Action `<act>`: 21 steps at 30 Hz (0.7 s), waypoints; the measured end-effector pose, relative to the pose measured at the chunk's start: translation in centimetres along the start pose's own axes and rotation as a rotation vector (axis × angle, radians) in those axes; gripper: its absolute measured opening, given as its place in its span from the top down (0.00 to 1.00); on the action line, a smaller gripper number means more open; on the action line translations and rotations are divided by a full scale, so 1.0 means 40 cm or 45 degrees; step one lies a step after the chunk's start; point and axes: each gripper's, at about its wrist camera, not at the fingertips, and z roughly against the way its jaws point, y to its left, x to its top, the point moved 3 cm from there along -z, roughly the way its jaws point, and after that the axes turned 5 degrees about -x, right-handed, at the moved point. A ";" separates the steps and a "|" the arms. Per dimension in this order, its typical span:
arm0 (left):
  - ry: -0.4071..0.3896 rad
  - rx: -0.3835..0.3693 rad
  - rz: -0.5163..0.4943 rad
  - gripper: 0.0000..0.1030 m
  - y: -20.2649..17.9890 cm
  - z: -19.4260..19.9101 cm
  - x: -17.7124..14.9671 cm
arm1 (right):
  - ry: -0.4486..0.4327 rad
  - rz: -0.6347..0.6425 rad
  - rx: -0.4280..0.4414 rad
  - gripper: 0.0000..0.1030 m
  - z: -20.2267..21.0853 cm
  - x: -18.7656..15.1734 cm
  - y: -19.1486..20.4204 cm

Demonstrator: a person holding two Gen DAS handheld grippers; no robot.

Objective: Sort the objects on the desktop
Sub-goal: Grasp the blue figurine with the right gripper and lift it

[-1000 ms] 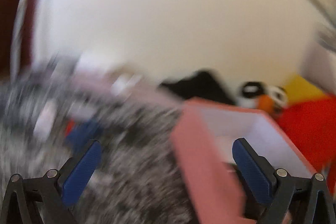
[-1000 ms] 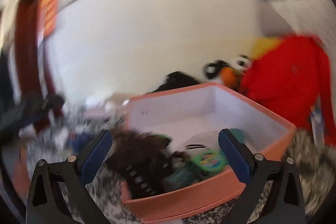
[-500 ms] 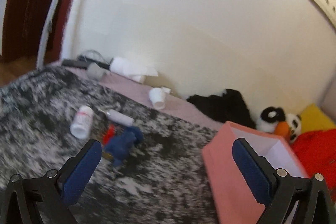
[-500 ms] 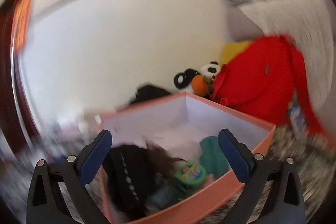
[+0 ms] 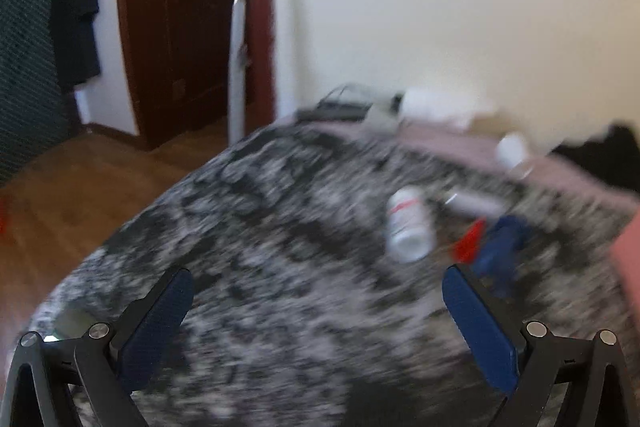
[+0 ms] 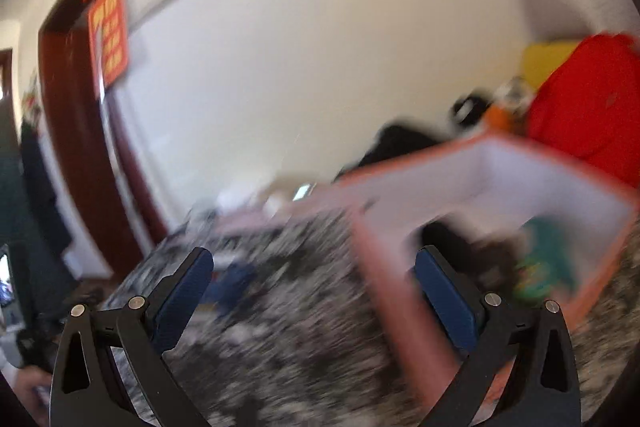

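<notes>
Lying on the black-and-white speckled cover [image 5: 288, 267], a white bottle [image 5: 409, 227] with a red band on its label is seen on its side in the left wrist view, to the far right of the surface. Just to its right a small red piece [image 5: 469, 239] and a blue object [image 5: 502, 247] are found close together, though blur hides whether they touch. A pale tube-like item [image 5: 474, 202] is set just beyond them, and a white cup [image 5: 512, 149] lies farther off on the pink strip [image 5: 448, 143] by the wall.

The left gripper [image 5: 318, 311] is held above the cover with its blue pads [image 5: 158, 323] spread wide and nothing between them.

In the right wrist view, the pink box [image 6: 384, 291] is placed on the right of the cover [image 6: 288, 339], with a dark item [image 6: 472, 251] and a green item [image 6: 548, 259] inside it; the blur keeps them from being named more closely. The right gripper [image 6: 314, 293] is also spread wide and empty, its right finger [image 6: 448, 303] seen in front of the box's near wall. A red garment [image 6: 588, 107] and a panda toy [image 6: 476, 109] are seen beyond the box, against the wall.
</notes>
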 end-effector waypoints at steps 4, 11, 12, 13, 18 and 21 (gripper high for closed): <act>0.087 0.043 -0.065 0.01 0.029 -0.072 -0.041 | 0.237 0.021 0.045 0.01 -0.172 -0.055 0.114; 0.154 0.009 -0.225 0.00 -0.029 -0.208 -0.002 | 0.496 0.052 0.039 0.01 -0.428 -0.142 0.228; 0.145 -0.012 -0.239 0.00 -0.049 -0.223 0.020 | 0.534 0.037 0.044 0.02 -0.470 -0.147 0.239; 0.135 -0.035 -0.252 0.00 -0.069 -0.238 0.042 | 0.560 0.021 0.047 0.04 -0.503 -0.146 0.247; 0.188 -0.123 -0.246 0.00 -0.153 -0.379 0.125 | 0.663 -0.018 0.103 0.05 -0.654 -0.163 0.294; 0.322 -0.100 -0.288 0.00 -0.184 -0.501 0.079 | 0.725 -0.052 0.194 0.00 -0.722 -0.209 0.303</act>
